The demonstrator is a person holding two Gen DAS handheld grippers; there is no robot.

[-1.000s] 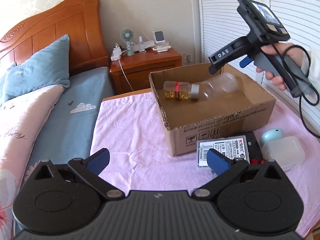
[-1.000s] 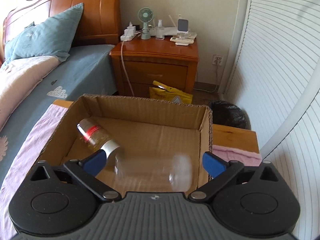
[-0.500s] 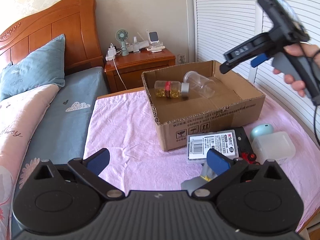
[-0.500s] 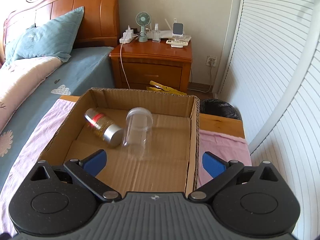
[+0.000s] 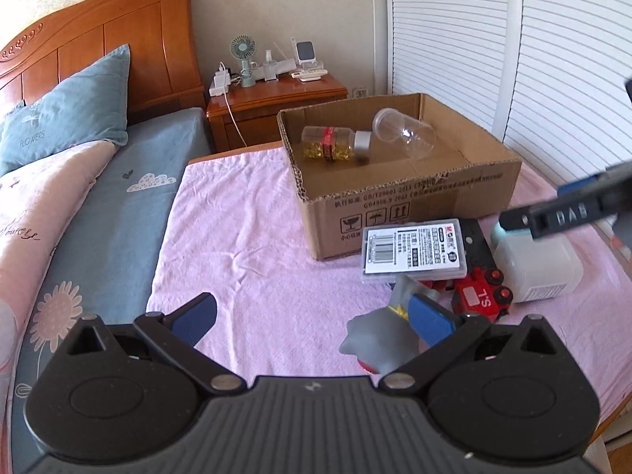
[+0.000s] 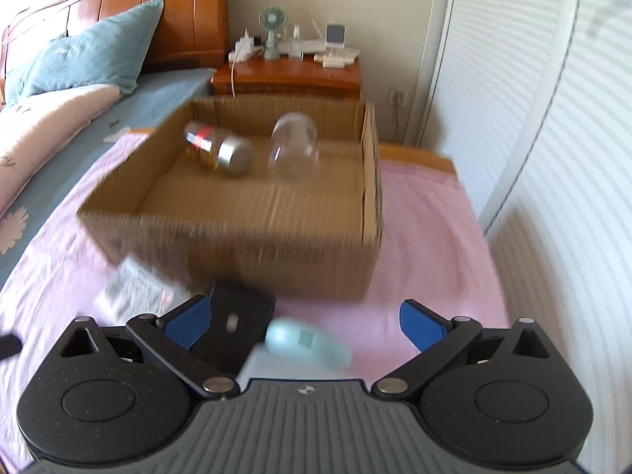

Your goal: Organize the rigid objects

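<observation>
Clear jar (image 5: 405,138) on side in box (image 5: 414,197), mouth toward back-left; both hand-held grippers (image 6: 304,322) agape.

right gripper (image 6: 304,322) gapes above mint object (image 6: 308,341); box (image 6: 252,245) holds 2 containers.

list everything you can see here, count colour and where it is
cardboard box: 1, brown, on the pink cloth
capped bottle: 1, clear with yellow contents and silver cap, lying in the box
clear jar: 1, transparent, lying in the box beside the bottle
labelled case: 1, clear with white label, in front of the box
toy train: 1, red, under the case's right side
white container: 1, translucent white, right of the train
pale blue object: 1, between the right tool's fingers, blurred
grey figure: 1, by the left tool's right finger
pink cloth: 1, covering the table
nightstand: 1, wooden, behind the box
left tool: open
right tool: open
</observation>
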